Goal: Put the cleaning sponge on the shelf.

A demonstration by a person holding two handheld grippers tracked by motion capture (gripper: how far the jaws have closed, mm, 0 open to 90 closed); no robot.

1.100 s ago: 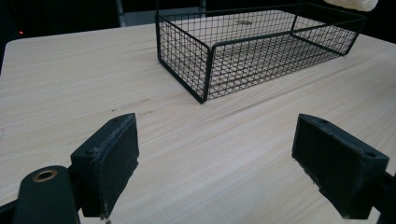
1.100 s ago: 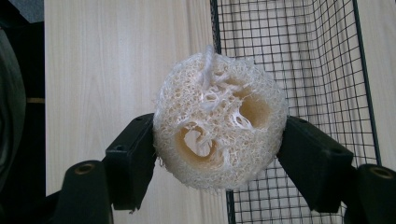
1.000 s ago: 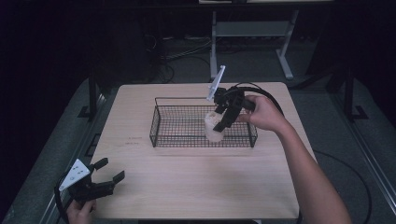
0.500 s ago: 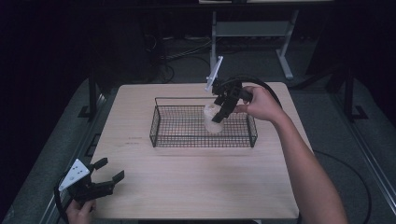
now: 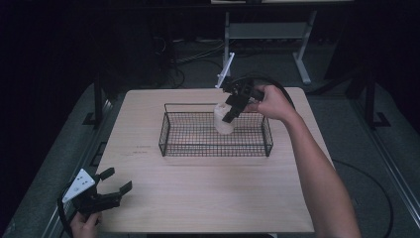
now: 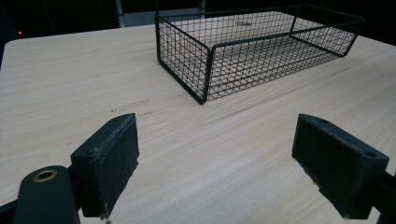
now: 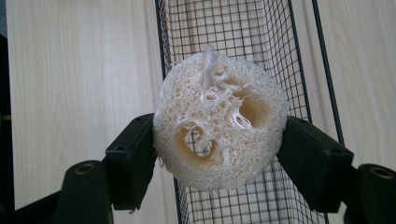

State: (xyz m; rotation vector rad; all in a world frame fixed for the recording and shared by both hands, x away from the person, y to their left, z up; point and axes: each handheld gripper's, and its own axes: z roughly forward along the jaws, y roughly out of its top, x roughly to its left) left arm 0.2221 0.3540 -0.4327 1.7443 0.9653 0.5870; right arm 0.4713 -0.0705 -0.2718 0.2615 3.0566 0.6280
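Up over the basket's far rim, right gripper (image 5: pixel 229 115) clamped on a loofah sponge (image 5: pixel 223 119) — one black jaw pressed into each side of the pale, fibrous round, holes of its cut face turned toward the camera in the right gripper view (image 7: pixel 219 135). Held clear of the mesh, above the far long wall of the wire basket (image 5: pixel 171 130), roughly at the middle of that wall's length, tilted down toward the inside. Behind the sponge in the right gripper view, black grid of the basket (image 7: pixel 233 28) running away down the frame, bare wood on both sides. Basket itself set on the far half of the table (image 5: pixel 208 193), long sides parallel to the near edge.

Down at the near left corner of the table, left gripper (image 5: pixel 117 181) — jaws spread wide, nothing between the pads, bare light wood showing across the gap in the left gripper view (image 6: pixel 215 154), pointed toward the basket's near corner (image 6: pixel 205 70), well apart from it.
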